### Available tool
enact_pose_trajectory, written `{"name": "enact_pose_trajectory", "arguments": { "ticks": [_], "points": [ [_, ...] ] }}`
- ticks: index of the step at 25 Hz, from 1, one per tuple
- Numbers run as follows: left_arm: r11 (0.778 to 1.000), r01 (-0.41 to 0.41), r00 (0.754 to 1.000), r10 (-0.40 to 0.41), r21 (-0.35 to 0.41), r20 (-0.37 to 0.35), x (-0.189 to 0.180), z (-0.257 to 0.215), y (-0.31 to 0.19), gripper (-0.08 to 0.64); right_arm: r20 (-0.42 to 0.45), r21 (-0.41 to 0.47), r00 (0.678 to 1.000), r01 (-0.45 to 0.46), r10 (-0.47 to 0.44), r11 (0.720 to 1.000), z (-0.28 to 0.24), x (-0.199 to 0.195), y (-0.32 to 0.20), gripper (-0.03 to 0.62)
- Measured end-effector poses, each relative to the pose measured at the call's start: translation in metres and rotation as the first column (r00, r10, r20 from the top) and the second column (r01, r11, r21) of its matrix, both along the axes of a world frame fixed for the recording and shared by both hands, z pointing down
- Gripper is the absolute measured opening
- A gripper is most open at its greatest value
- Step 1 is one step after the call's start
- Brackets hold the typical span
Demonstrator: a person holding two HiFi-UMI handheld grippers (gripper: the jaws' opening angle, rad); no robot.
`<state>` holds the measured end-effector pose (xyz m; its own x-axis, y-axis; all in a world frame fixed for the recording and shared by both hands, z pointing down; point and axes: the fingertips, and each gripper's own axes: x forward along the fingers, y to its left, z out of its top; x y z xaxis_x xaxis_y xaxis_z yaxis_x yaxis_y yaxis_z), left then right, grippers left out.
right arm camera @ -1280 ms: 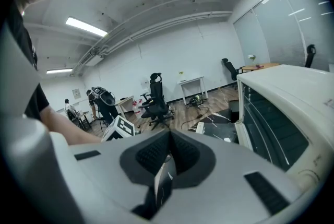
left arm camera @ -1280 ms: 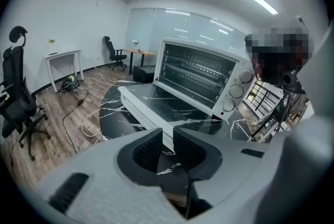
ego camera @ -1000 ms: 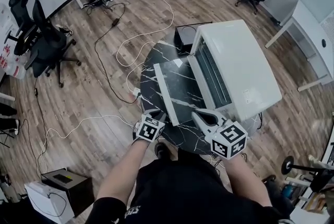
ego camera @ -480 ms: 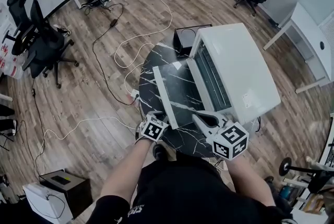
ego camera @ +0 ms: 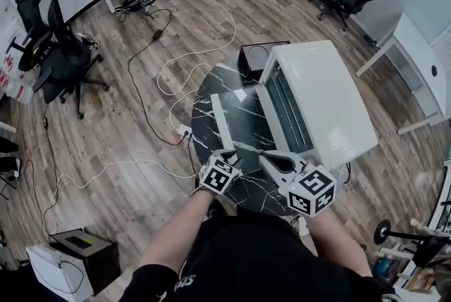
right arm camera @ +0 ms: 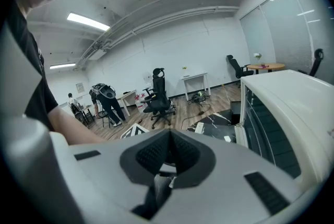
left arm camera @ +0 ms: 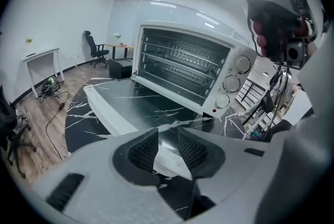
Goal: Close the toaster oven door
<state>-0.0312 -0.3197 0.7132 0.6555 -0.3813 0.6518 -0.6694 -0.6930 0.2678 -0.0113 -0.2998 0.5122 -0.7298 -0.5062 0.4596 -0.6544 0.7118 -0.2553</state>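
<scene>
Left tongs [left arm camera: 168,135] are opening. The white front edge [left arm camera: 107,113] of the door [left arm camera: 143,103] shows in the gap, and the pads don't look to be pressing on it. Right tongs [right arm camera: 168,137] are pressed together and empty, hovering by the near corner of the toaster oven [ego camera: 320,107].

The door is fully down, lying flat over the black marble bench [ego camera: 204,93], hinged at the bottom of the oven mouth. So closing hasn't started; this looks like the left tongs lining up on the near end of the edge.

Next move, my guess: hook under that edge or pinch it, then swing it up and over in an arc toward the racks. Follow the hinge, don't push straight.
</scene>
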Motion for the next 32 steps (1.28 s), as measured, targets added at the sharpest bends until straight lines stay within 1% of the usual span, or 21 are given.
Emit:
{"name": "enact_pose_trajectory", "arguments": {
  "ticks": [2, 4, 6, 8, 9, 11, 12, 16, 20, 21, 22, 24, 27, 30, 31, 32],
  "points": [
    [1.0, 0.027, 1.0, -0.027, 0.003, -0.008, -0.004, -0.002, 0.0, 0.123, 0.001, 0.003, 1.0, 0.003, -0.003, 1.0, -0.001, 0.0, 0.0, 0.006],
    [0.997, 0.074, 0.997, -0.074, -0.002, 0.008, -0.019, 0.005, 0.0, 0.123, -0.002, -0.001, 1.0, 0.002, -0.002, 1.0, 0.0, 0.002, 0.001, 0.006],
    [0.993, 0.116, 0.993, -0.115, -0.03, 0.037, -0.039, 0.018, 0.003, 0.123, -0.005, -0.006, 1.0, -0.002, 0.002, 1.0, 0.001, 0.004, 0.003, 0.006],
    [0.988, 0.139, 0.99, -0.137, -0.062, 0.038, -0.051, 0.03, 0.005, 0.125, -0.006, -0.012, 1.0, -0.005, 0.005, 1.0, 0.003, 0.005, 0.005, 0.006],
    [0.986, 0.142, 0.99, -0.141, -0.088, 0.023, -0.053, 0.034, 0.007, 0.139, -0.006, -0.016, 1.0, -0.006, 0.006, 1.0, 0.004, 0.005, 0.006, 0.006],
    [0.979, 0.144, 0.988, -0.15, -0.147, -0.027, -0.051, 0.04, 0.012, 0.194, -0.009, -0.024, 1.0, -0.009, 0.008, 1.0, 0.006, 0.007, 0.009, 0.006],
    [0.975, 0.148, 0.986, -0.158, -0.168, -0.051, -0.05, 0.041, 0.013, 0.179, -0.01, -0.027, 1.0, -0.011, 0.011, 1.0, 0.007, 0.008, 0.01, 0.006],
    [0.965, 0.158, 0.976, -0.184, -0.209, -0.113, -0.048, 0.042, 0.016, 0.181, -0.009, -0.038, 1.0, -0.029, 0.029, 0.999, 0.011, 0.016, 0.011, 0.006],
    [0.957, 0.158, 0.97, -0.196, -0.242, -0.145, -0.047, 0.042, 0.015, 0.181, -0.006, -0.041, 0.999, -0.037, 0.037, 0.998, 0.012, 0.019, 0.011, 0.006],
    [0.953, 0.159, 0.965, -0.205, -0.258, -0.162, -0.046, 0.041, 0.015, 0.208, -0.005, -0.041, 0.999, -0.038, 0.038, 0.998, 0.011, 0.019, 0.01, 0.006],
    [0.949, 0.158, 0.961, -0.212, -0.274, -0.18, -0.045, 0.04, 0.014, 0.292, -0.004, -0.04, 0.999, -0.039, 0.038, 0.998, 0.011, 0.019, 0.01, 0.006],
    [0.947, 0.146, 0.96, -0.205, -0.287, -0.189, -0.041, 0.038, 0.014, 0.305, -0.003, -0.038, 0.999, -0.04, 0.04, 0.998, 0.01, 0.019, 0.01, 0.006],
    [0.955, 0.108, 0.978, -0.153, -0.275, -0.145, -0.032, 0.039, 0.016, 0.305, -0.003, -0.035, 0.999, -0.047, 0.047, 0.998, 0.009, 0.021, 0.009, 0.006],
    [0.965, 0.079, 0.987, -0.11, -0.249, -0.114, -0.019, 0.035, 0.019, 0.301, -0.003, -0.034, 0.999, -0.052, 0.052, 0.998, 0.007, 0.024, 0.01, 0.006],
    [0.968, 0.076, 0.989, -0.104, -0.239, -0.106, -0.015, 0.032, 0.019, 0.276, -0.003, -0.034, 0.999, -0.054, 0.054, 0.998, 0.006, 0.025, 0.01, 0.006],
    [0.97, 0.079, 0.99, -0.103, -0.229, -0.096, -0.012, 0.03, 0.019, 0.307, -0.002, -0.035, 0.998, -0.057, 0.057, 0.998, 0.005, 0.025, 0.01, 0.006]
  ]
}}
